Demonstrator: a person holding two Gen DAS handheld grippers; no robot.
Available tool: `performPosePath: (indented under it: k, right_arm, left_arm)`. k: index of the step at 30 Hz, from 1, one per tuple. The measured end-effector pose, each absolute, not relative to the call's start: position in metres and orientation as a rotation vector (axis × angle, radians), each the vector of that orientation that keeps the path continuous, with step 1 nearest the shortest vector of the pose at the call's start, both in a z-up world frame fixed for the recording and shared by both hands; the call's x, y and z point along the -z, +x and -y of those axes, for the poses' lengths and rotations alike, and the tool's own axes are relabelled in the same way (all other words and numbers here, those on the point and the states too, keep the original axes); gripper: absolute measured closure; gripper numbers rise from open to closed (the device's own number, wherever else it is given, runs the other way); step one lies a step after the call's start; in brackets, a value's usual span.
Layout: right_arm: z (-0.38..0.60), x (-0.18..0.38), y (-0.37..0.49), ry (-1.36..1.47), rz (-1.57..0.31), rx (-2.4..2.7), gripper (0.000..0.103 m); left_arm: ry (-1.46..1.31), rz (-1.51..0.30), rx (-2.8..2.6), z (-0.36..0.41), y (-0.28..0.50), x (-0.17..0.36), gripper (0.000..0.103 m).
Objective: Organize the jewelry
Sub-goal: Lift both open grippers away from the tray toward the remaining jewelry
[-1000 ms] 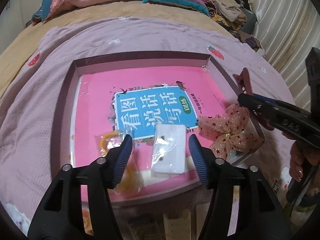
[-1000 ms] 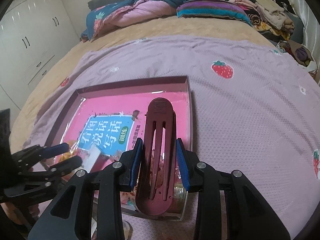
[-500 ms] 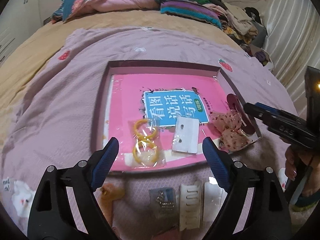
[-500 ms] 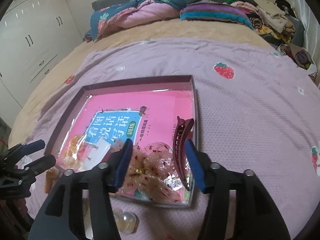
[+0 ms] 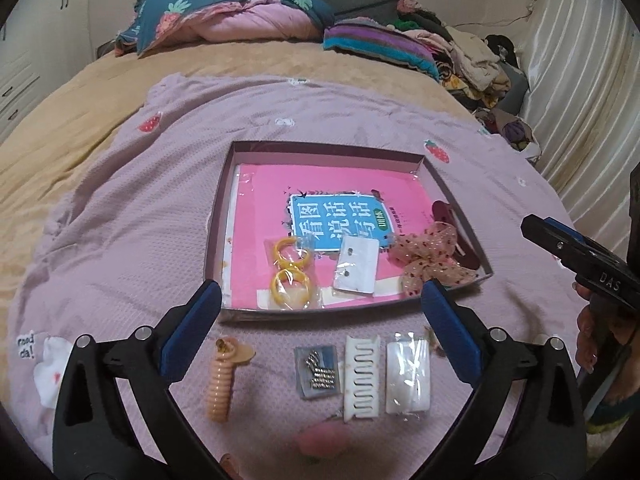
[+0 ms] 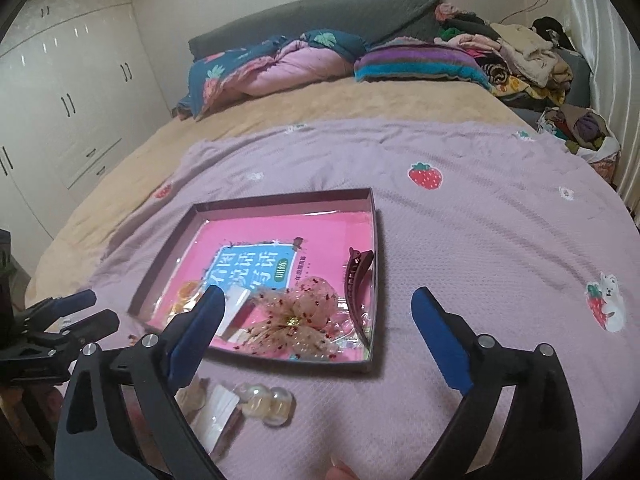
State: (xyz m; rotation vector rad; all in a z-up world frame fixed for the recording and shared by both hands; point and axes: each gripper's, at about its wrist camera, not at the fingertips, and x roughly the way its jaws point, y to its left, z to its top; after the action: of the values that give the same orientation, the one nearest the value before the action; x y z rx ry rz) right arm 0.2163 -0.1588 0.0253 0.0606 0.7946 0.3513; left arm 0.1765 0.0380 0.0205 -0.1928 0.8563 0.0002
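Observation:
A shallow box point(image 5: 320, 147) with a pink book in it lies on the purple blanket. In it are bagged yellow rings point(image 5: 290, 270), a white earring card point(image 5: 356, 266), a dotted bow point(image 5: 426, 256) and a maroon hair clip point(image 6: 357, 280) along its right wall. My left gripper point(image 5: 320, 326) is open and empty above the box's near edge. My right gripper point(image 6: 318, 334) is open and empty, drawn back from the clip. In front of the box lie a peach coil tie point(image 5: 222, 380), a bag of small pins point(image 5: 318, 368), a white comb point(image 5: 362, 376) and a white packet point(image 5: 408, 374).
Pearl beads point(image 6: 270, 404) and a white packet point(image 6: 218, 412) lie on the blanket near the box's front corner. Folded quilts point(image 6: 280, 64) and a clothes pile point(image 6: 520, 60) are at the far end of the bed. A wardrobe point(image 6: 60, 92) stands to the left.
My right gripper has opened, left the maroon clip in the box and drawn back. My left gripper has opened wider and pulled back from the earring card, so the items before the box now show.

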Motion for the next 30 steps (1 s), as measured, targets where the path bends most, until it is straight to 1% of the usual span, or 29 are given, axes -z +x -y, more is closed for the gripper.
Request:
performPosePath:
  k: [18,30]
  right_arm:
    - [0.167,-0.078,0.161,0.070,-0.675,-0.390,0.009]
    - [0.160,-0.088,0.133,0.058,-0.650,-0.406,0.009]
  left_arm:
    - [-0.198,-0.762,-0.024,-0.044,0.134,-0.057,0.009]
    - [-0.206,-0.723,-0.032,-0.050,0.107,-0.064,0.009]
